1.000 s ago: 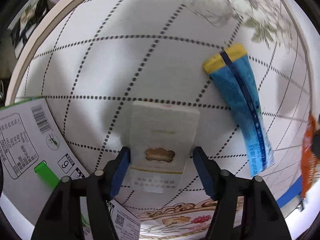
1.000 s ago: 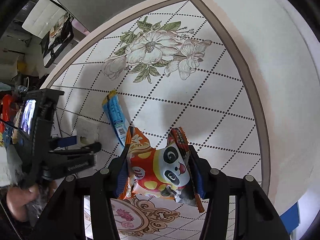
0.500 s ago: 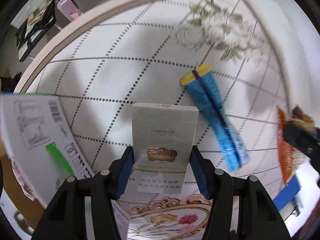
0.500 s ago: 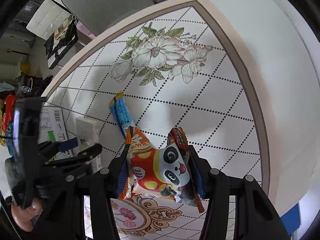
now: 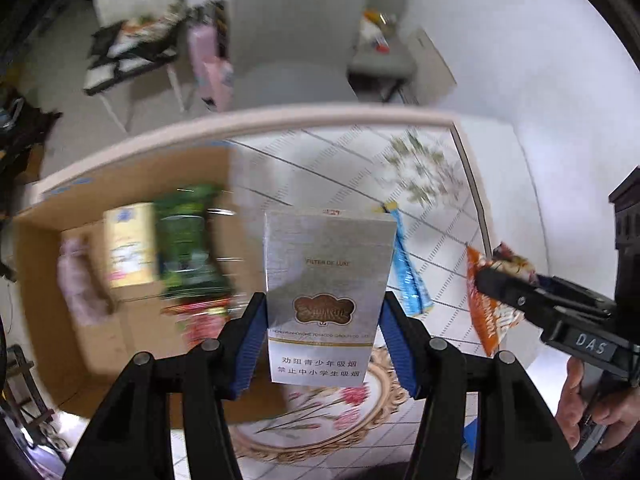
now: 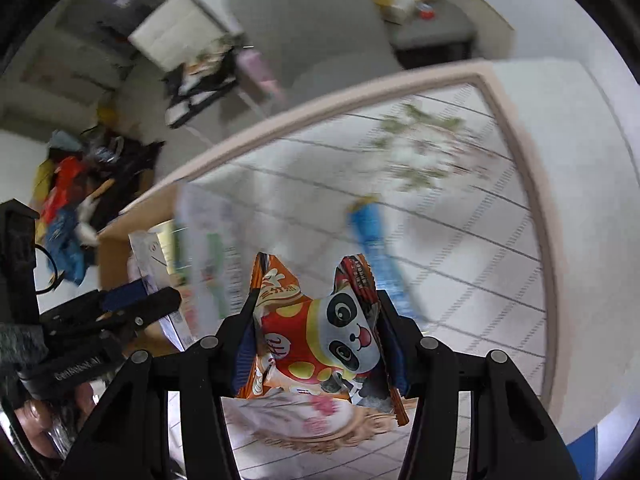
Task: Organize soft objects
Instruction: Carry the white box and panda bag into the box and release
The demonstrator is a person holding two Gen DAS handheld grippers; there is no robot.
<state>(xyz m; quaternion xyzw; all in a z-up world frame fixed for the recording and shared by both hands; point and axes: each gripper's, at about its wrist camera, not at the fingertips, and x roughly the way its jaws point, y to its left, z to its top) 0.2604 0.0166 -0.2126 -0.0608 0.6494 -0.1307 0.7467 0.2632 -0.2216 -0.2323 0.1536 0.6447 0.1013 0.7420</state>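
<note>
The left gripper [image 5: 322,340] pinches a silver cigarette pack [image 5: 326,292] between its blue pads, the pack upright and lifted clear of the table [image 5: 500,160]. The right gripper [image 6: 316,344] clamps an orange panda snack bag [image 6: 320,332], whose sides crumple inward under the jaws; the same bag appears in the left wrist view at the right edge, held in the air. A blue stick packet [image 6: 378,256] with a yellow end lies flat on the patterned tablecloth [image 6: 460,216], between the two held items and touching neither. An open cardboard box [image 5: 40,280] sits at the table's left side; inside it are a green packet [image 5: 188,248], a yellow-and-white packet [image 5: 128,248] and a pale pink item [image 5: 76,280], all blurred. The left gripper's pack stands just beside the box's right edge. A grey chair [image 5: 296,40] stands beyond the table.
</note>
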